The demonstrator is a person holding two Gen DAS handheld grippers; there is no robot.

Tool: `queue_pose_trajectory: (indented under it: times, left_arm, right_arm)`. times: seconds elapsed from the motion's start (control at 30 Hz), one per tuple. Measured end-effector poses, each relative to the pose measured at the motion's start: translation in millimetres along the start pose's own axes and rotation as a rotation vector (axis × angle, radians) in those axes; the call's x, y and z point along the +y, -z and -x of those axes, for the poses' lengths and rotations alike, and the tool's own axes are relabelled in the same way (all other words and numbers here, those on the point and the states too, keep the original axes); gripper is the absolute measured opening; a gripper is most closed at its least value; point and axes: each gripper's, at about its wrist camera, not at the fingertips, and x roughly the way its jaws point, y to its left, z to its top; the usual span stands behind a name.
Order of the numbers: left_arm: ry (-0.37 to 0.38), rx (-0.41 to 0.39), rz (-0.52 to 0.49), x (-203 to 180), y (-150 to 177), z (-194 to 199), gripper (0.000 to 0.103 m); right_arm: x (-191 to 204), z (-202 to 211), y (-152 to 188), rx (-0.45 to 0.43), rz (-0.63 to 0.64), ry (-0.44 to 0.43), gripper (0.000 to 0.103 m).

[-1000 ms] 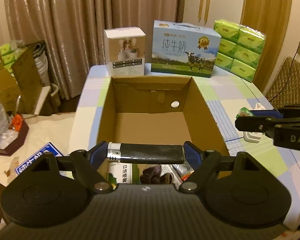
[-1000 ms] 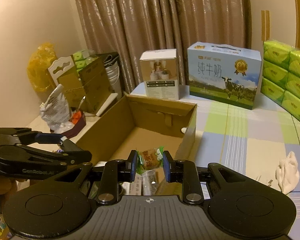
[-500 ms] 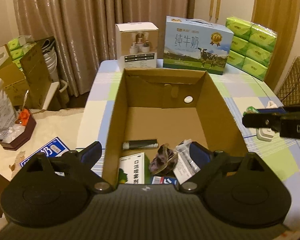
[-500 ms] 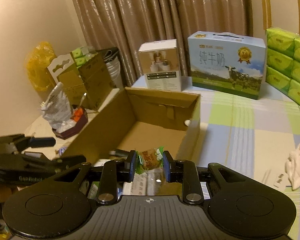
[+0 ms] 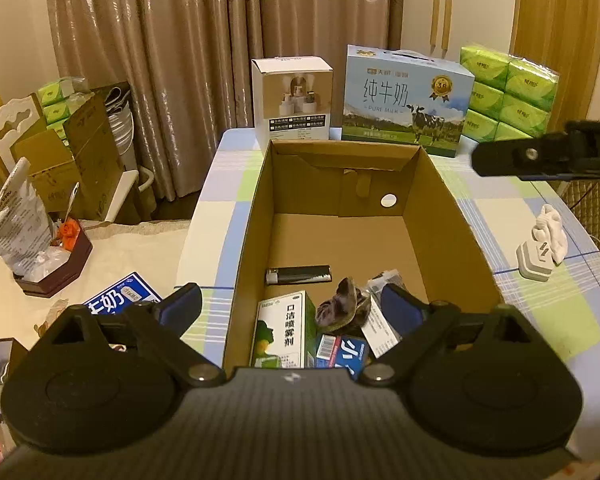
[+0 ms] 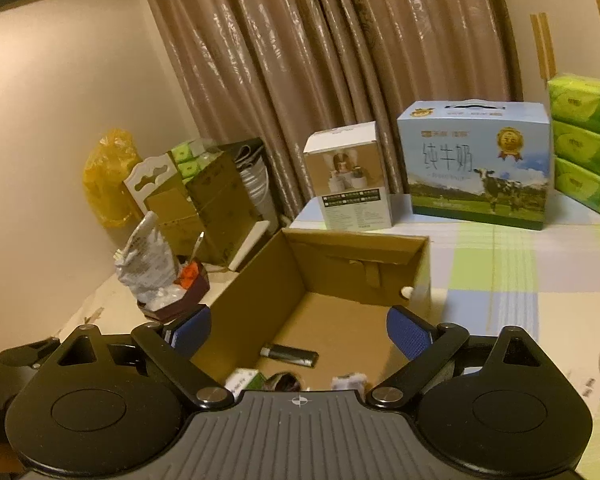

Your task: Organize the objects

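Note:
An open cardboard box point(image 5: 440, 216) stands on the checked tablecloth. On its floor lie a black lighter point(image 5: 299, 275), a green-and-white carton point(image 5: 284, 330), a dark wrapper point(image 5: 342, 306) and a blue packet point(image 5: 342, 350). My left gripper point(image 5: 290, 304) hangs open over the box's near end with nothing in it. My right gripper point(image 6: 300, 328) is over the same box point(image 6: 252, 280); its jaws are opening and hold nothing. A blurred pale item point(image 6: 348, 380) sits just below them, beside the lighter point(image 6: 288, 355). The right gripper's arm point(image 5: 540, 156) shows at the right edge of the left wrist view.
Behind the box stand a white product box point(image 5: 292, 96), a blue milk case point(image 5: 404, 100) and stacked green tissue packs point(image 5: 508, 88). A white charger with a crumpled tissue point(image 5: 540, 248) lies to the right. At the left are a blue milk carton point(image 5: 116, 300) and a brown tray point(image 5: 52, 256).
The left gripper let go of the black lighter, which now lies in the box, and drew back a little. The right gripper opened and the green snack packet left its jaws.

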Motion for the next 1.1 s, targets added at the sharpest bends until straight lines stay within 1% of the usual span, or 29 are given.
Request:
queue_pose_trajectory:
  times: [0.1,0.3,0.43,0.53,0.7,0.93,1.1]
  left_arm:
    - [-0.002,0.001,0.004,-5.7,5.9,9.3,0.094]
    - [0.003,0.000,0.014,-22.2,17.2,34.6,0.096]
    - [0.005,-0.006,0.022,-38.4,24.7,54.4,0.098]
    - [0.011,-0.016,0.035,-54.4,30.4,70.7,0.101]
    - [0.033,-0.022,0.041,-81.3,40.8,94.3,0.102]
    - [0.052,-0.022,0.031,-109.7,49.1,115.7,0.102]
    - [0.062,-0.034,0.012,-126.4,50.3,131.6,0.102]
  right_arm:
    - [-3.6,19.4,8.5,0.001,-0.002,0.025,0.092]
    - [-7.4,65.7,36.3,0.013,-0.018,0.078,0.093]
    - [-9.4,101.2,54.2,0.022,-0.039,0.113,0.097]
    - [-9.7,126.0,63.9,0.030,-0.028,0.140,0.100]
    - [-16.1,162.8,77.2,0.038,-0.021,0.212,0.101]
    - [-36.6,210.0,91.5,0.013,-0.073,0.262,0.101]
    - [-47.4,235.0,96.2,-0.007,-0.090,0.299,0.101]
